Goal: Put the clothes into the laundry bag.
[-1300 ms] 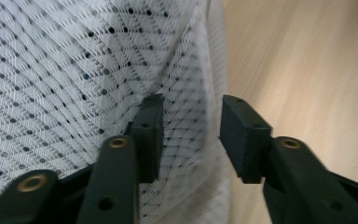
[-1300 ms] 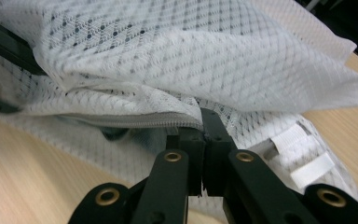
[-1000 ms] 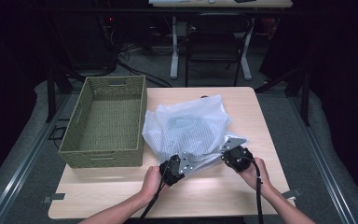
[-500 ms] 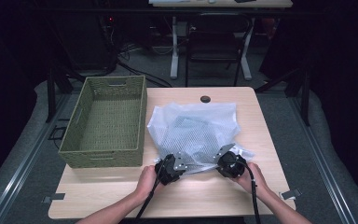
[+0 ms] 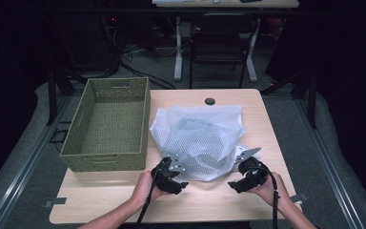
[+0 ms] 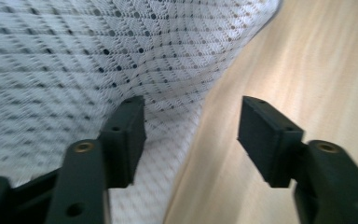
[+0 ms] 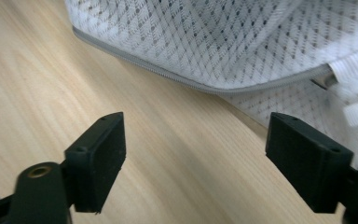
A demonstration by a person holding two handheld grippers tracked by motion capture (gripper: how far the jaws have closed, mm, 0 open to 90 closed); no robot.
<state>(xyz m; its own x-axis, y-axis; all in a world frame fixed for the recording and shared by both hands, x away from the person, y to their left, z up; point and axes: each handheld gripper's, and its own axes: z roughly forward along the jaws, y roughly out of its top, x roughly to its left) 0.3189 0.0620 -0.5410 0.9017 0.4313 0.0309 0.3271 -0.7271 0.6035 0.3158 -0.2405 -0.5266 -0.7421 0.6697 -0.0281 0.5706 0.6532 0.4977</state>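
A white mesh laundry bag [image 5: 200, 138] lies flat on the wooden table [image 5: 124, 195], with something dark showing faintly through it. Its grey zipper [image 7: 168, 74] runs along the near edge, the pull [image 7: 325, 81] at the right. My left gripper [image 5: 177, 183] rests open at the bag's near left corner; one jaw lies over the mesh [image 6: 74, 60], the other over bare wood. My right gripper [image 5: 238, 183] is open just off the near right corner, jaws wide apart above bare table, the bag's edge a little beyond them. Neither holds anything.
An empty green woven basket [image 5: 106, 157] stands on the left half of the table, close beside the bag. A small black disc [image 5: 210, 100] sits near the far edge. A chair and desk legs stand on the floor beyond the table.
The bag, earlier held up by its near edge, has been laid down and spread flat. Both grippers let go, opened and drew back toward the near edge.
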